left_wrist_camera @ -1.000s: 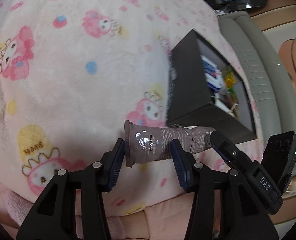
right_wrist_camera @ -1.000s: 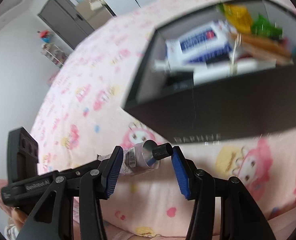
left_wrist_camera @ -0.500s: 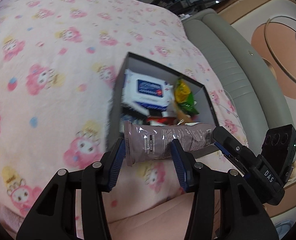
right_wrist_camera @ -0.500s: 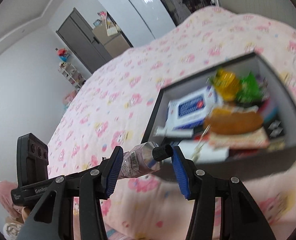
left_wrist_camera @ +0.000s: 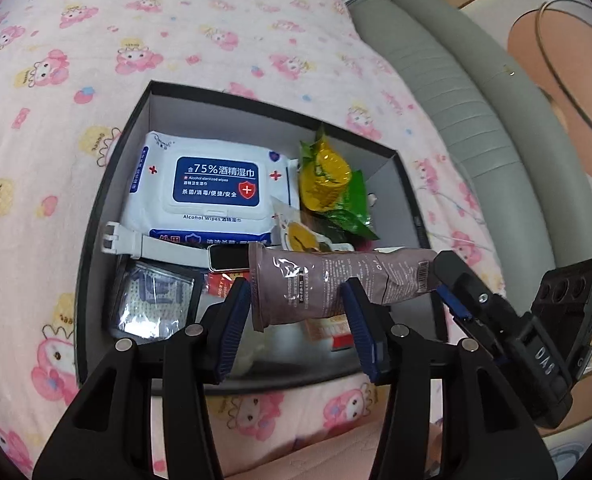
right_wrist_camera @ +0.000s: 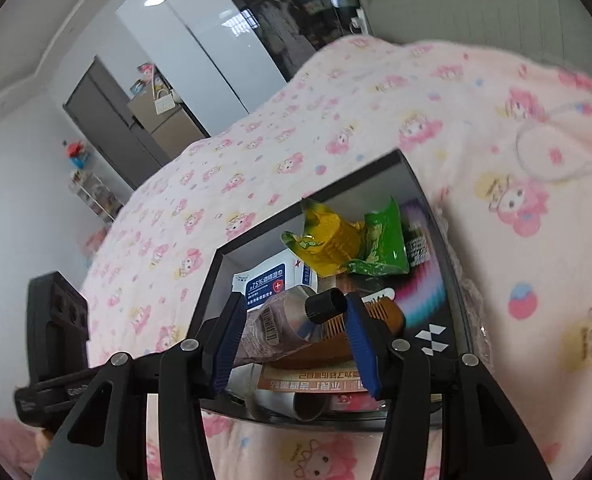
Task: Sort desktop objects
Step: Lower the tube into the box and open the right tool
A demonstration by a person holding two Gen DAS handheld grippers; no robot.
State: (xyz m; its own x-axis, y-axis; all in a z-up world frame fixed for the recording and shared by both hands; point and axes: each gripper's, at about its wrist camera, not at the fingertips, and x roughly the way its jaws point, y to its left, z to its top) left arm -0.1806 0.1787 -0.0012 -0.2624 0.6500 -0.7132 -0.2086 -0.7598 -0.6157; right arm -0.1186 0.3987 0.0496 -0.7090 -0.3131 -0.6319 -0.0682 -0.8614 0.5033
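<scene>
Both grippers have carried the tube up from beside the box to hang right over its open top. Left gripper (left_wrist_camera: 296, 300) pinches the flat crimped end of the mauve tube (left_wrist_camera: 327, 288), blue pads tight on either side; right gripper (right_wrist_camera: 292, 316) clamps the other end near the black cap (right_wrist_camera: 323, 305), so the tube spans level between the two, above the box and not touching what lies in it. In the left wrist view the right gripper's (left_wrist_camera: 467, 300) fingers reach in from the right at the cap end.

Straight below sits the black box (left_wrist_camera: 96, 216), already crowded. A white pack of wipes (left_wrist_camera: 212, 188) fills the far left corner, its blue label reading "75%" with Chinese characters and "Alcohol Wipes" beneath. Beside it on the right lies a yellow and green snack packet (left_wrist_camera: 327, 184). A white wristband device (left_wrist_camera: 168, 246) lies across the front of the wipes, and a clear-wrapped square packet (left_wrist_camera: 152, 300) sits in the near left corner. From the right wrist view a brown comb (right_wrist_camera: 375, 316) lies directly under the cap, over a printed orange carton (right_wrist_camera: 315, 386).

Around the box spreads a pink cartoon-print blanket (left_wrist_camera: 96, 40) on the bed, with a grey padded bed edge (left_wrist_camera: 475, 120) to the right.
</scene>
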